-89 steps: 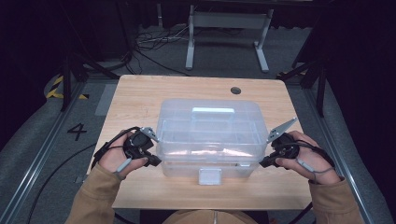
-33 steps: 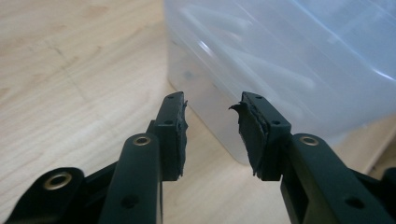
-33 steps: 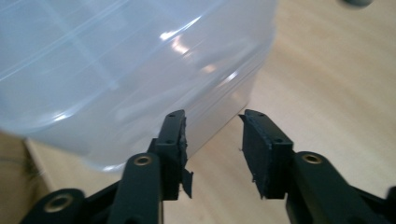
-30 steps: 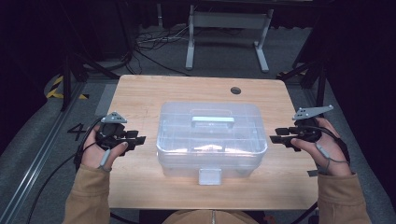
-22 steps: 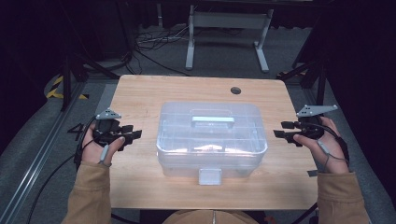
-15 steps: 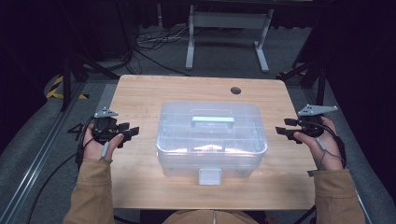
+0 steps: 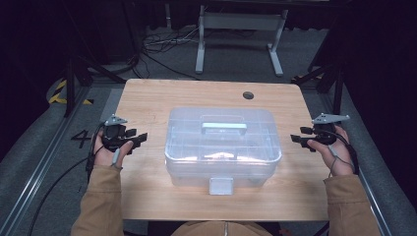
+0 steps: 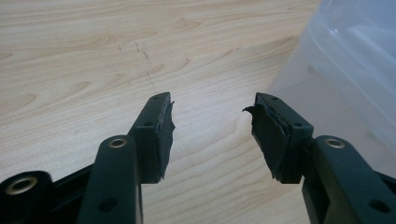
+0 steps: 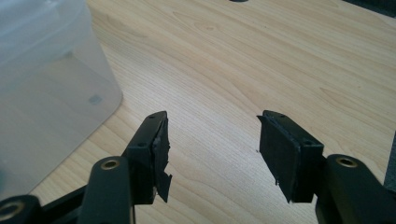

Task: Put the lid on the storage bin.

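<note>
A clear plastic storage box (image 7: 223, 142) with a lid, a top handle and a front latch (image 7: 221, 186) stands in the middle of the wooden table (image 7: 147, 103). My left gripper (image 7: 139, 137) hovers at the table's left edge, well apart from the box, open with nothing between its jaws. In the left gripper view the gripper (image 8: 212, 123) points at bare wood with the box wall (image 8: 345, 79) to its right. My right gripper (image 7: 297, 138) is held at the table's right edge, also open and holding nothing. The right gripper view has that gripper (image 9: 212, 140) over wood, the box corner (image 9: 51, 84) at its left.
A round cable hole (image 7: 248, 95) sits near the table's far edge. Beyond the table are a grey floor, cables and a white metal stand (image 7: 238, 29). Metal rails run along the floor on both sides. Bare wood lies between each gripper and the box.
Three seconds ago both grippers were against the box's sides. They have since drawn outward to the table's left and right edges, drifting slightly farther in the last second. The box has stayed put.
</note>
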`<state>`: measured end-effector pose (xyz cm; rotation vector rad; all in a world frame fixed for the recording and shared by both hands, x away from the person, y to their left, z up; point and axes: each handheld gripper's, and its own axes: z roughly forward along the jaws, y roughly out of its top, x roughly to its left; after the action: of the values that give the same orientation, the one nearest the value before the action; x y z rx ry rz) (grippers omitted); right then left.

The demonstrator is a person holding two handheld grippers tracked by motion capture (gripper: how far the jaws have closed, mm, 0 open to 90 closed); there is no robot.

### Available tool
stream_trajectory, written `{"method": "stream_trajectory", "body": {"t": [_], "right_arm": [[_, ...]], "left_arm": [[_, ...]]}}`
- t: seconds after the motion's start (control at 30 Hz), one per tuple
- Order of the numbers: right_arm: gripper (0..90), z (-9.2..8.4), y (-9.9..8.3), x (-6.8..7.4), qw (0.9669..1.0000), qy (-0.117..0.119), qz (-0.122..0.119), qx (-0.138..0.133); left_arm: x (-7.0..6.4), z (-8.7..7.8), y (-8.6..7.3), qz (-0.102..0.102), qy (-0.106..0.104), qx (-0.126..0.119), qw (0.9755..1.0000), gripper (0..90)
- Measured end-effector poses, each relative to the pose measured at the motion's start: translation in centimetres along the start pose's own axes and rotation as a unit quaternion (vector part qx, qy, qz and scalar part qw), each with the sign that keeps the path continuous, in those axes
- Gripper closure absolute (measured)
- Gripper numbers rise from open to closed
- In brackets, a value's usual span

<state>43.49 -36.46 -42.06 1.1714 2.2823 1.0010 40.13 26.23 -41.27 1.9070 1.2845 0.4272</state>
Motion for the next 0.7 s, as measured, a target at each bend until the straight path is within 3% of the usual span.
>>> {"method": "stream_trajectory", "body": {"t": [0.07,0.13,0.7], "right_arm": [[43.1,0.5,-0.4,-0.2,1.0,-0.003,0.003,0.003],[43.0,0.8,-0.5,-0.2,1.0,-0.001,0.002,0.006],[43.0,3.5,-2.3,-0.8,0.9993,-0.008,0.003,0.035]], "left_arm": [[0.1,0.3,-0.2,0.011,0.002,-0.016,0.9998,47.4],[0.2,0.6,-0.4,0.006,-0.006,-0.01,0.9999,47.9],[1.1,2.8,-1.9,-0.003,-0.003,0.032,0.9995,46.3]]}}
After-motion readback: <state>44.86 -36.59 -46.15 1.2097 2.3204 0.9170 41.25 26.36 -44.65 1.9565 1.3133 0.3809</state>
